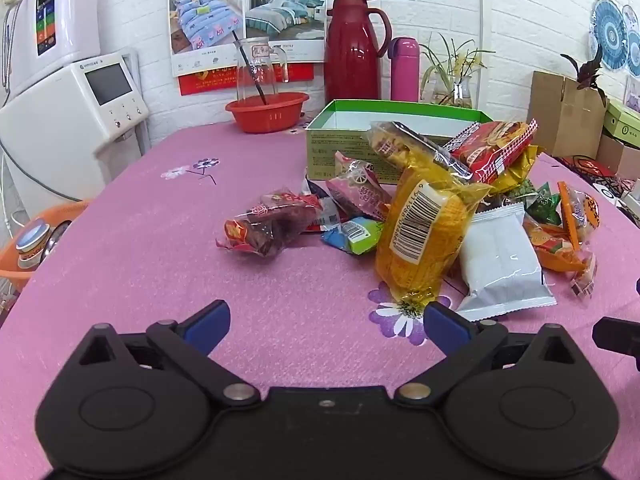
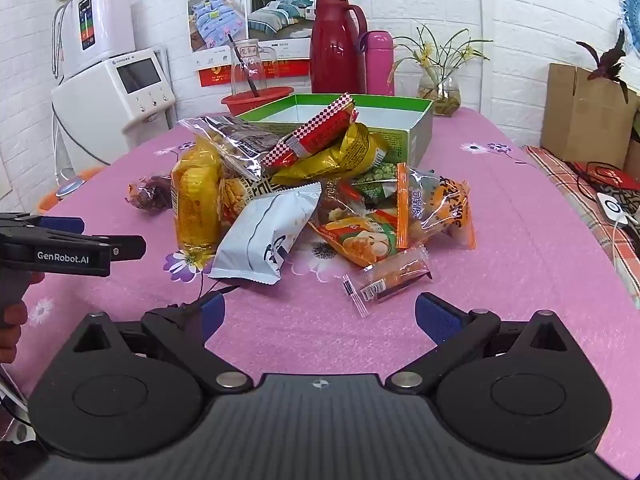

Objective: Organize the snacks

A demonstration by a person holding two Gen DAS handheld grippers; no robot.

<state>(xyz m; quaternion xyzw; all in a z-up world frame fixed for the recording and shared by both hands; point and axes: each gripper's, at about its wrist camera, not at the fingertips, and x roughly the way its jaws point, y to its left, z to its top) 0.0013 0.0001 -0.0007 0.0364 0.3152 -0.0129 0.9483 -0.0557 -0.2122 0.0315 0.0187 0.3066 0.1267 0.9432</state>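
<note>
1. The left gripper (image 1: 326, 326) was wide open and held nothing. Its blue pads (image 1: 212, 320) hung over the pink tablecloth (image 1: 160, 240).
2. Just ahead of its right pad lay a yellow corn pack (image 1: 424, 236) (the one with a big barcode), and a white snack bag (image 1: 500, 260) lay beside that.
3. Further ahead and a bit left sat a dark red snack pack (image 1: 268, 226), apart from the heap.
4. The right gripper (image 2: 318, 316) was wide open too, with nothing between its jaws.
5. A small clear orange pack (image 2: 386, 280) lay just ahead of it, between its two pads.
6. The snack pile (image 2: 320, 192) was heaped beyond that, leaning on the open green box (image 2: 416, 136).
7. A red checked pack (image 2: 320, 128) sat on top of the pile, at the box's rim.
8. Behind the box stood a red thermos jug (image 2: 336, 46) and a pink bottle (image 2: 380, 62).
</note>
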